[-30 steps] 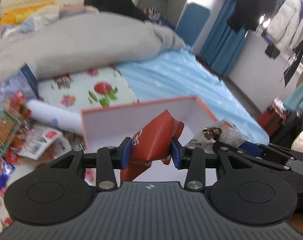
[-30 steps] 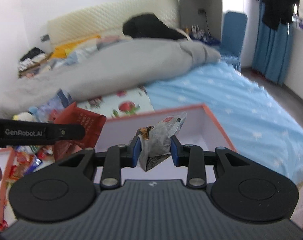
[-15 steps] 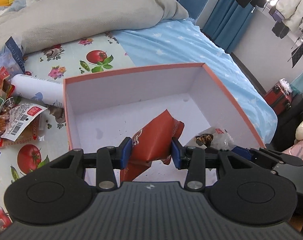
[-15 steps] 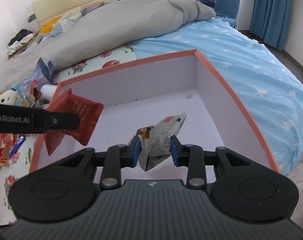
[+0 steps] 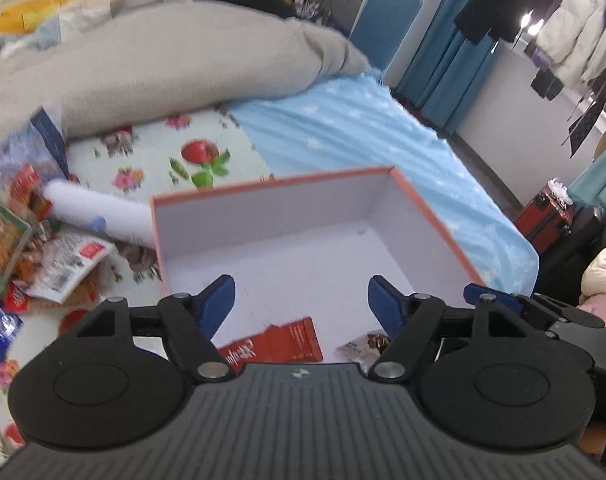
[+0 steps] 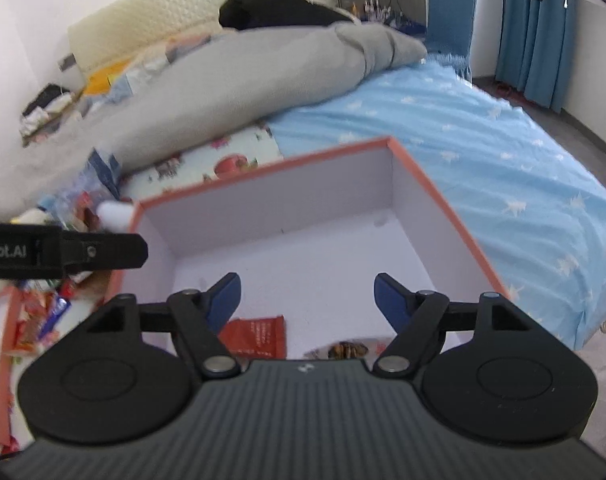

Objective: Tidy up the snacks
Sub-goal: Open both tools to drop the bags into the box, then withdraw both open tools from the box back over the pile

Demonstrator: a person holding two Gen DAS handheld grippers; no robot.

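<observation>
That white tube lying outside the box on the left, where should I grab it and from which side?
Grip the white tube across its round body near the free left end, coming from above with the left tongs open. It lies flat on the floral sheet, and its right end butts the box wall, leaving no room there.

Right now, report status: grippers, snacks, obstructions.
Left gripper and right gripper: jaws open, empty. Red packet and clear packet lying in box. Nothing obstructing.

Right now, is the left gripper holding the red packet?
No. The left gripper is open and empty, and the red packet lies on the floor of the box.
</observation>
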